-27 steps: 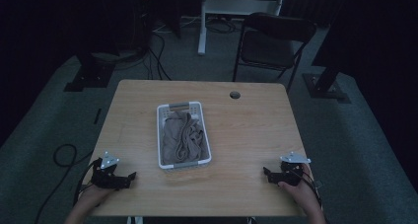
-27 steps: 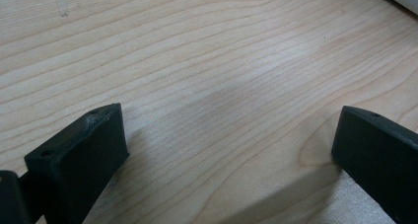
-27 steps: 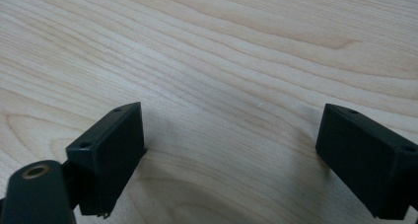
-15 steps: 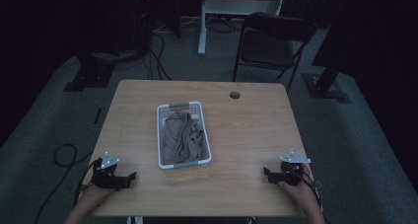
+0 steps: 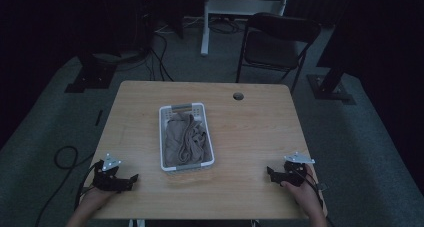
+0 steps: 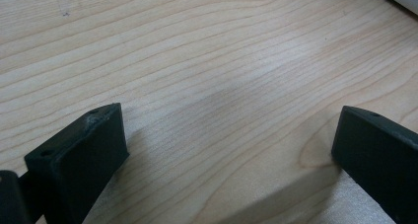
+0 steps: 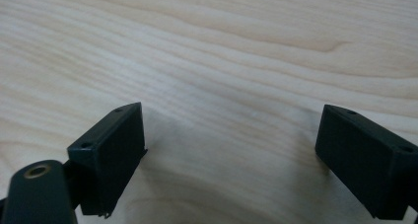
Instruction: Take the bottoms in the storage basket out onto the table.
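Dim surroundings blur the basket's (image 5: 186, 137) cloth; both claws, left (image 5: 131, 179) and right (image 5: 270, 173), gape empty.

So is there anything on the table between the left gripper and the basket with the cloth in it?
Nothing visible. The left gripper rests near the table's front edge with open jaws, and bare wood lies between it and the white basket of brownish cloth.
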`<move>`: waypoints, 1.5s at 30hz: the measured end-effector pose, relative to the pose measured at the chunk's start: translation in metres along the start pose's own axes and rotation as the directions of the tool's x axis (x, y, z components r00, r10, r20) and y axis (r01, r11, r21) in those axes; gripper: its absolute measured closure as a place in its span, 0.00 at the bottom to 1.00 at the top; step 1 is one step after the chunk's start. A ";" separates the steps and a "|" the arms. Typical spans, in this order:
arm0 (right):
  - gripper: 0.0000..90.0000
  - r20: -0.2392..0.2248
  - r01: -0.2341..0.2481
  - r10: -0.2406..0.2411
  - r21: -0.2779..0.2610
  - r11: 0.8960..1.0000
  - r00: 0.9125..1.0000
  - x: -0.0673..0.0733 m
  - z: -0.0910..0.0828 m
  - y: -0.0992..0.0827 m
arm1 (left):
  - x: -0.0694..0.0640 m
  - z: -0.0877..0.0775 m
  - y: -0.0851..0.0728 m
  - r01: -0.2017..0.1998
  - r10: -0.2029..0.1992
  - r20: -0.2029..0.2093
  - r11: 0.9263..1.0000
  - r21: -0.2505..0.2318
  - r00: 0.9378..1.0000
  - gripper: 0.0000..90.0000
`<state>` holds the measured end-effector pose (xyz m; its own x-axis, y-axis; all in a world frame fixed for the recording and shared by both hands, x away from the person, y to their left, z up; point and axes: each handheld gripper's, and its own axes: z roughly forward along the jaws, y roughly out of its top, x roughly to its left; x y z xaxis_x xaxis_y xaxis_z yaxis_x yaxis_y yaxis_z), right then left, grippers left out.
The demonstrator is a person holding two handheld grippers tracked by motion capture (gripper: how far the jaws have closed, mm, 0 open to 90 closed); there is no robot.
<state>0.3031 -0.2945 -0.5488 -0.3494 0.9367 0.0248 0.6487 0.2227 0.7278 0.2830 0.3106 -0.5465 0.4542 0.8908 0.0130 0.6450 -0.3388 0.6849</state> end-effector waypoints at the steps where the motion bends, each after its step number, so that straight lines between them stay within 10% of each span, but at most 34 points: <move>1: 0.13 0.012 0.001 -0.001 -0.007 1.000 1.000 -0.001 0.000 0.001 | 0.000 0.000 0.000 0.000 0.000 0.000 1.000 0.000 1.000 0.01; 45: 0.13 0.021 -0.036 0.039 -0.123 0.992 0.999 0.018 0.004 0.042 | 0.000 0.000 0.000 0.000 0.000 0.000 1.000 0.000 1.000 0.01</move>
<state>0.3266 -0.2671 -0.5205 -0.3097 0.9501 0.0384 0.5726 0.1541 0.8052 0.2830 0.3106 -0.5465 0.4545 0.8906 0.0131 0.6450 -0.3392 0.6848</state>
